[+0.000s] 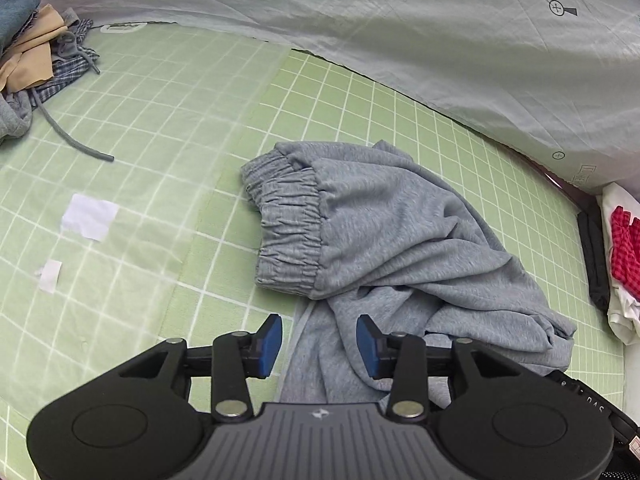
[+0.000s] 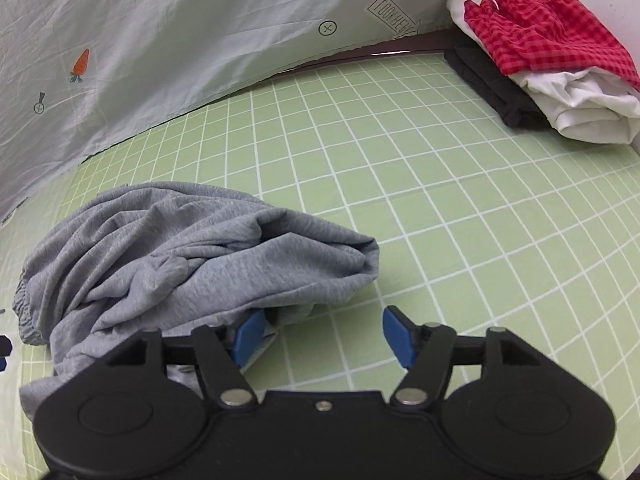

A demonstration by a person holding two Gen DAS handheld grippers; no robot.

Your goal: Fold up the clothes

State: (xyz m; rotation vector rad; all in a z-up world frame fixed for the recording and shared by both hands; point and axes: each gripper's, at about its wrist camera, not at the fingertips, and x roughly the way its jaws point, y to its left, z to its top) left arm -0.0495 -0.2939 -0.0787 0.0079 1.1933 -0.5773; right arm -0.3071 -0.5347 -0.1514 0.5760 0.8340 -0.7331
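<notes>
Grey sweatpants [image 1: 400, 248] lie crumpled on the green checked sheet [image 1: 160, 120]; both the left gripper [image 1: 319, 344] and right gripper [image 2: 318, 336] are released, a folded stack [image 2: 560, 64] well apart.

Bright even light, fisheye-warped edges
</notes>
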